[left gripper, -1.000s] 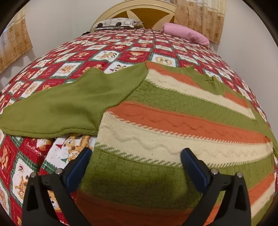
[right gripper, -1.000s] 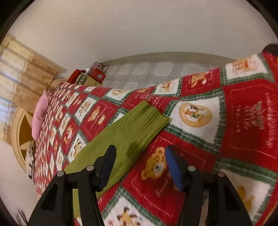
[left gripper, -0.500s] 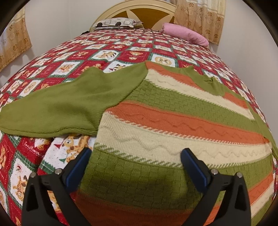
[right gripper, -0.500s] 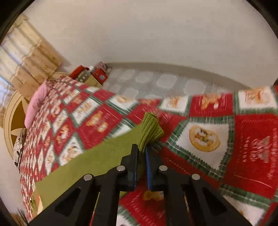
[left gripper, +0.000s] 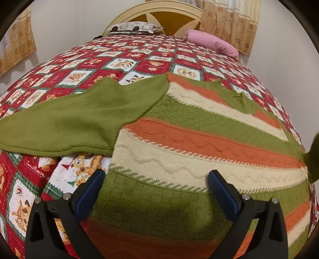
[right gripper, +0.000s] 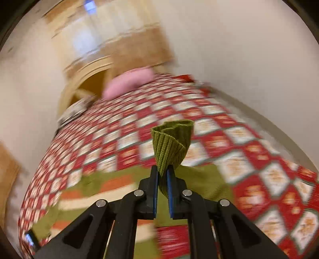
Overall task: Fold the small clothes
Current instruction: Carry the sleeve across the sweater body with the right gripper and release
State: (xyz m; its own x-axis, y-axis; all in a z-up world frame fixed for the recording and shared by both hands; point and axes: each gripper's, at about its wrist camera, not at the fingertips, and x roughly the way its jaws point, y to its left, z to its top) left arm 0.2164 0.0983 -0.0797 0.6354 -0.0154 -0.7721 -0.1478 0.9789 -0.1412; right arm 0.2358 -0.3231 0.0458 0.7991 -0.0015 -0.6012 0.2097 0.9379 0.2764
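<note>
A knitted sweater [left gripper: 199, 139] with green, orange and cream stripes lies flat on the bed. Its plain green left sleeve [left gripper: 69, 121] stretches out to the left. My left gripper [left gripper: 156, 182] is open and hovers over the sweater's lower part, touching nothing. My right gripper [right gripper: 162, 174] is shut on the ribbed green cuff [right gripper: 171, 139] of the other sleeve and holds it lifted above the bed. That raised sleeve shows at the right edge of the left wrist view [left gripper: 313, 155].
The bed carries a red, white and green patchwork quilt [left gripper: 119, 65]. A pink pillow [left gripper: 213, 42] and a patterned pillow [left gripper: 131, 27] lie by the round headboard [left gripper: 157, 19]. Curtains [left gripper: 229, 22] hang behind. A wall runs close along the bed's right side.
My right gripper closed on the sleeve cuff, lifted it off the quilt and swung towards the sweater's body; its view is motion-blurred. The left gripper has barely moved.
</note>
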